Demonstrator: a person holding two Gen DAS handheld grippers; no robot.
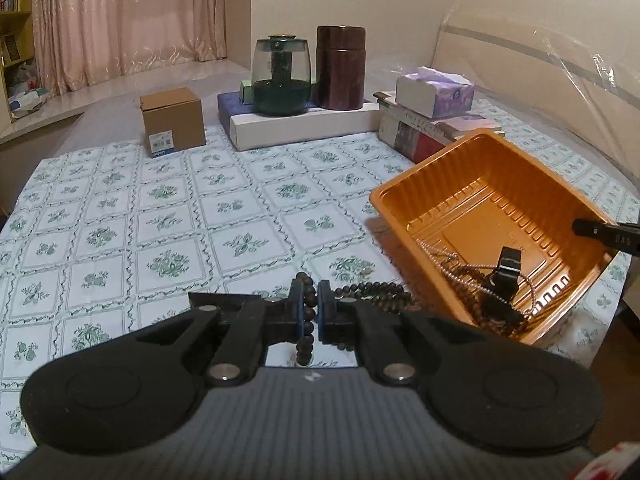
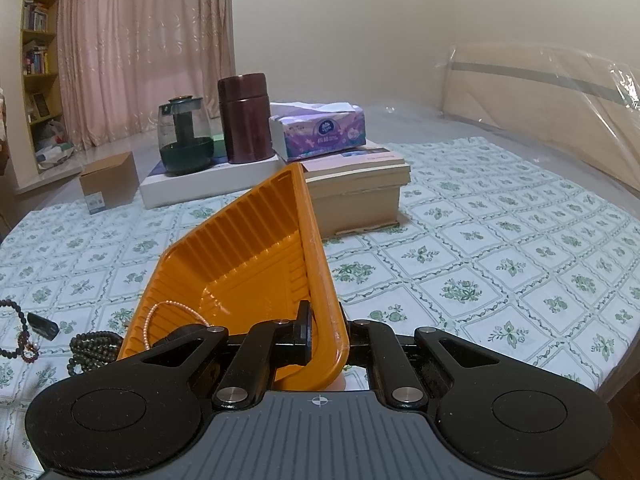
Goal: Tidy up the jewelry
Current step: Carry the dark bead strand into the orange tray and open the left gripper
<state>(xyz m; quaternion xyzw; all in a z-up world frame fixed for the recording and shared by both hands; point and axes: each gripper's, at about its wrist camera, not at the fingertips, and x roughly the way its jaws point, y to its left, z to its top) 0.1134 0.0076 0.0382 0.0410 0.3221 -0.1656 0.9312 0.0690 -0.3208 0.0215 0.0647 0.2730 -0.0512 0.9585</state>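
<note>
My left gripper is shut on a strand of dark wooden beads, which loops over and hangs down between the blue pads. More dark beads trail to a pile on the cloth beside the orange plastic tray. My right gripper is shut on the tray's near rim, holding it tilted. Inside lie a pearl chain and dark bead jewelry. One finger of the right gripper sits inside the tray. The left gripper's fingertip shows at the far left with beads dangling by it.
On the floral cloth at the back stand a cardboard box, a glass teapot and a brown canister on a flat white box. A tissue box tops stacked books. Plastic sheeting covers the right.
</note>
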